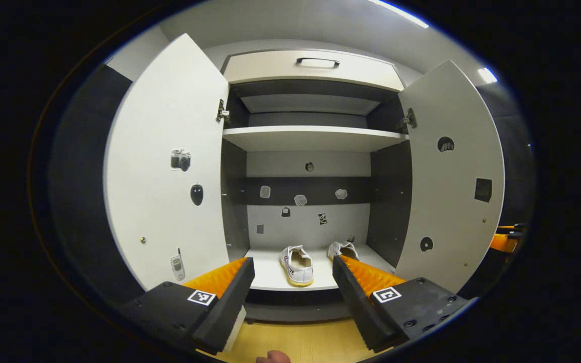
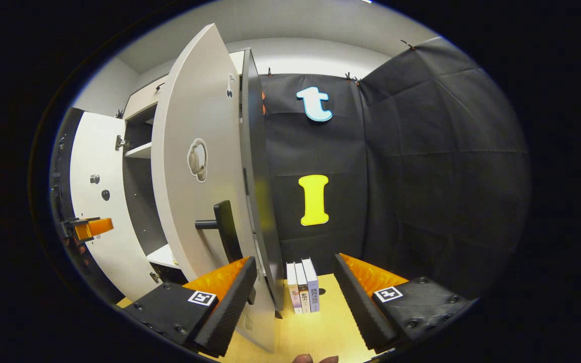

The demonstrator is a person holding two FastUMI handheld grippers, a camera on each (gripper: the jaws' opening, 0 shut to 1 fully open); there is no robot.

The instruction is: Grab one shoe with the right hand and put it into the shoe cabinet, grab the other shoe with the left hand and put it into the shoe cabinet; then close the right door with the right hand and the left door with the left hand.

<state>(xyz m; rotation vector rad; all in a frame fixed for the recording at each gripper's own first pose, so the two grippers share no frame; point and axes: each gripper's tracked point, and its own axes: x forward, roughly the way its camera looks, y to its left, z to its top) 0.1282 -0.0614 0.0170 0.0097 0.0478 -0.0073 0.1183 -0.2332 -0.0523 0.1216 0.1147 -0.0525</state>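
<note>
In the left gripper view the shoe cabinet (image 1: pixel 313 138) stands in front of me with both doors wide open. Two white shoes rest on its bottom shelf: one shoe (image 1: pixel 296 265) in the middle, the other shoe (image 1: pixel 342 249) farther right and partly behind a finger. My left gripper (image 1: pixel 293 266) is open and empty, short of the shelf. In the right gripper view my right gripper (image 2: pixel 294 267) is open and empty beside the outer face of the right door (image 2: pixel 199 166), near its dark handle (image 2: pixel 222 227). The left gripper (image 2: pixel 86 228) shows small at the far left.
The left door (image 1: pixel 164 166) and right door (image 1: pixel 452 176) swing out toward me on either side. A drawer with a dark handle (image 1: pixel 317 61) tops the cabinet. Three books (image 2: pixel 302 286) stand on the wooden floor beside the cabinet against the black cloth wall.
</note>
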